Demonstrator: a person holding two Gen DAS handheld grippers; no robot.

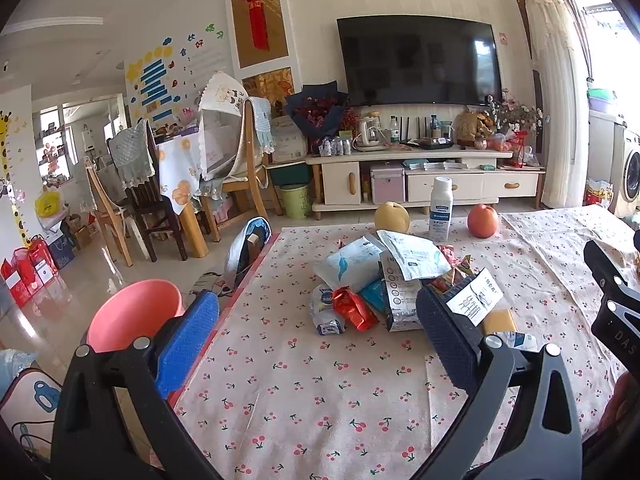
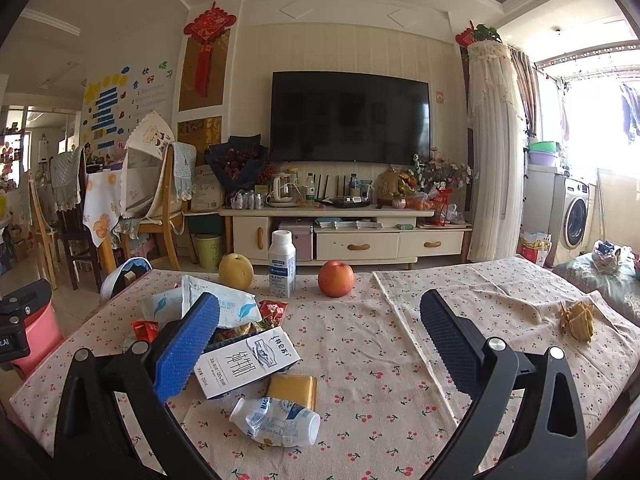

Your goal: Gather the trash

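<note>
A pile of trash lies on the cherry-print tablecloth (image 1: pixel 320 392): white and blue pouches (image 1: pixel 352 264), a red foil wrapper (image 1: pixel 354 308), a white milk carton (image 2: pixel 248 360), a yellow packet (image 2: pixel 292 390) and a crushed plastic bottle (image 2: pixel 276 422). A pink bin (image 1: pixel 132 316) stands off the table's left edge. My left gripper (image 1: pixel 320 340) is open and empty, just short of the pile. My right gripper (image 2: pixel 320 340) is open and empty above the carton and crushed bottle. A banana peel (image 2: pixel 578 318) lies at the right.
An upright white bottle (image 2: pixel 282 264), a yellow pear (image 2: pixel 236 271) and a red apple (image 2: pixel 336 278) stand at the table's far edge. Beyond are a TV cabinet (image 2: pixel 348 240), dining chairs (image 1: pixel 132 200) and a washing machine (image 2: pixel 574 220).
</note>
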